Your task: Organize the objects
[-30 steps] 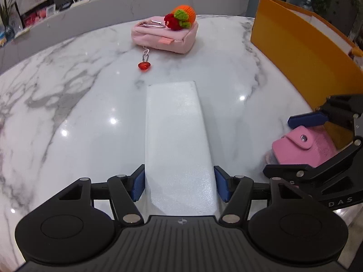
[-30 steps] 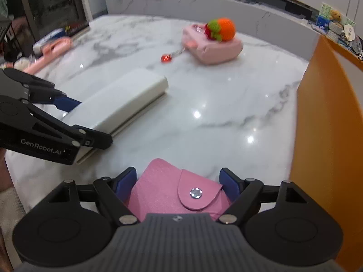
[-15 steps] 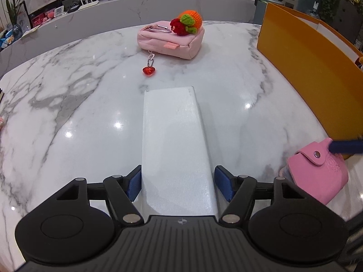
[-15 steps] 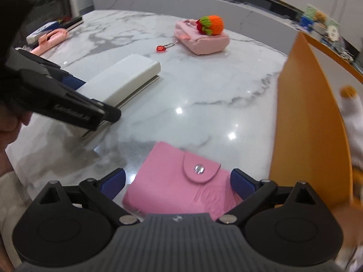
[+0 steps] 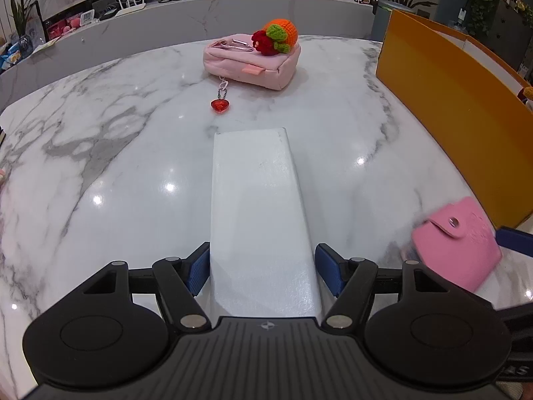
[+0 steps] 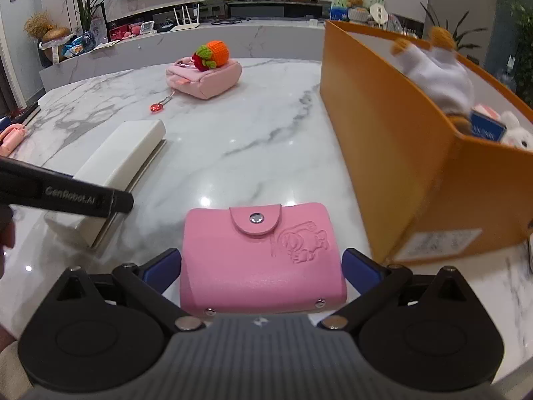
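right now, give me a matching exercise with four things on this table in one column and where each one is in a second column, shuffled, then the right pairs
Things
1. white box
2. pink card wallet
3. red heart charm
4. crochet fruit toys

Places
A. on top of the pink pouch
B. between the right gripper pads, near the orange box
C. on the marble, hanging by a chain from the pouch
D. between the left gripper pads

Pairs: 1-D, 2-B, 3-C, 4-A
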A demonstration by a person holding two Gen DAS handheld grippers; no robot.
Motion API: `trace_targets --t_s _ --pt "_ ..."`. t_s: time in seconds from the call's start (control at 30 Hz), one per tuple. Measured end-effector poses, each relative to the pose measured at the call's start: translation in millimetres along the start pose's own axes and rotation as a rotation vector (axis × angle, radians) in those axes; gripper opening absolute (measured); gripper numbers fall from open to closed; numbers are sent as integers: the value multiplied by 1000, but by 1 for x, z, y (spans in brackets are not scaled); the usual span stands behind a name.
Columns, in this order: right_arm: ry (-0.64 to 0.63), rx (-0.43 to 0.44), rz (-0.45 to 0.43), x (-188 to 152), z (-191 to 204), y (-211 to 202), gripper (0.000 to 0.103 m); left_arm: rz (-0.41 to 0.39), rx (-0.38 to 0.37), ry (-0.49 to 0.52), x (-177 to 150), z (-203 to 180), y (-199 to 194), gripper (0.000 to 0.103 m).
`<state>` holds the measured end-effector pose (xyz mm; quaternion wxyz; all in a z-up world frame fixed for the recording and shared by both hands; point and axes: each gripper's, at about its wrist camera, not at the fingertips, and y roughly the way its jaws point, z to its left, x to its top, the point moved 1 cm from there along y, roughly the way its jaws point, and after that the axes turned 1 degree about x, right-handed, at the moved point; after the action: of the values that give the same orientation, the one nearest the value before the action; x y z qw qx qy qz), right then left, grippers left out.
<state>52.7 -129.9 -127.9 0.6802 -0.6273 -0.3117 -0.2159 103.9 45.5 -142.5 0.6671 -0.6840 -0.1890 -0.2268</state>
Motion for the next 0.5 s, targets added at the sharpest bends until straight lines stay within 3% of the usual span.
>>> trace_targets --t_s 0.2,0.43,0.5 --pt "-151 -58 -3 4 18 19 102 -4 -9 12 0 3 0 82" --pt "-187 14 28 22 15 36 102 -11 -17 -2 -1 8 -1 82" --pt "-194 46 56 28 14 40 101 -10 -33 -14 -2 11 -3 76"
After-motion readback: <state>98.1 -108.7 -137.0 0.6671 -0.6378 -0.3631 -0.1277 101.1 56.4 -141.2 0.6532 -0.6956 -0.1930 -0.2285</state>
